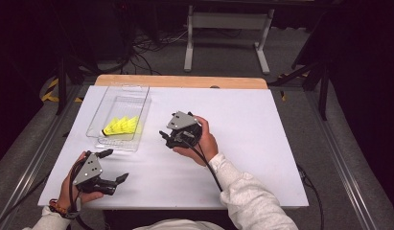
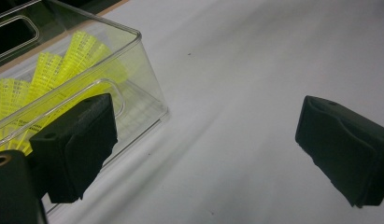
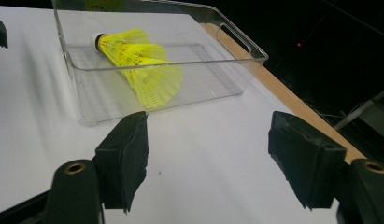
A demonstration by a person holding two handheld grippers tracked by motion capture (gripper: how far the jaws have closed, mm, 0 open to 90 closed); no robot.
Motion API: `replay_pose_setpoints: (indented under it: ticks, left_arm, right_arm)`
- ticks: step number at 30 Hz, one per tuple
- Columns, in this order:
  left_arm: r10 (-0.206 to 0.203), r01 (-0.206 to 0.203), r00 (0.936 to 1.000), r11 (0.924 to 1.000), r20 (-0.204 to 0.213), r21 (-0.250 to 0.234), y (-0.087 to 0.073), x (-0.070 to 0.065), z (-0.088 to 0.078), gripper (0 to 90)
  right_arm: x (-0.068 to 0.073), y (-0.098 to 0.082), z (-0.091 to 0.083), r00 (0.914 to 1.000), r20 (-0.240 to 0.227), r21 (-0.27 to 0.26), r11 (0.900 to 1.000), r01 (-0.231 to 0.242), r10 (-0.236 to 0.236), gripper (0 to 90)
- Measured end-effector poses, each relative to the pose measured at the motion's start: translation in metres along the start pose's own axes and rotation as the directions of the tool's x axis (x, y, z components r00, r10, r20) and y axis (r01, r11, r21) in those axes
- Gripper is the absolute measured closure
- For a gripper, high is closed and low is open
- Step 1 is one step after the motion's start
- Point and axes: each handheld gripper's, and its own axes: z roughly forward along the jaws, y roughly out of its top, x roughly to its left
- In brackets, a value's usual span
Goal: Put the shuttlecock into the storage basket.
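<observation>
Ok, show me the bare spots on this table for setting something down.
Free: the white table right of the right gripper, and the near strip between it and the left gripper. Crowded: the far left, where the clear tray holds yellow shuttlecocks.

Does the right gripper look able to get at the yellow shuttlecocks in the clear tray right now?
Probably yes. The right gripper is open and empty beside the clear tray, which has no lid, so the yellow shuttlecocks lie exposed; it would only need to clear the tray's wall.

Glossy clear plastic tray, yellow mesh shuttlecocks
</observation>
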Motion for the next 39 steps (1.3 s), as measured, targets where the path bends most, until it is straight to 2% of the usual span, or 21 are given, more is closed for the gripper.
replay_pose_setpoints:
  ticks: [11, 17, 29, 39]
  left_arm:
    - [-0.001, 0.001, 1.0000, 1.0000, -0.001, 0.000, 0.000, 0.000, 0.000, 6.5]
    - [0.000, 0.000, 1.0000, 1.0000, 0.002, 0.000, 0.000, 0.000, 0.000, 6.5]
    - [0.005, -0.005, 1.0000, 1.0000, 0.001, 0.002, 0.000, 0.000, 0.001, 6.5]
    - [0.007, -0.007, 1.0000, 1.0000, -0.002, 0.004, 0.000, 0.000, 0.001, 6.5]
  right_arm:
    - [-0.012, -0.008, -0.010, 0.9990, 0.039, 0.008, 1.000, -0.022, 0.021, 24.3]
    - [-0.018, -0.012, -0.014, 0.9957, 0.078, 0.010, 0.999, -0.051, 0.050, 16.3]
    - [-0.027, -0.022, -0.021, 0.9916, 0.108, 0.019, 0.997, -0.074, 0.071, 11.7]
    - [-0.031, -0.031, -0.028, 0.9878, 0.143, 0.027, 0.997, -0.067, 0.062, 10.8]
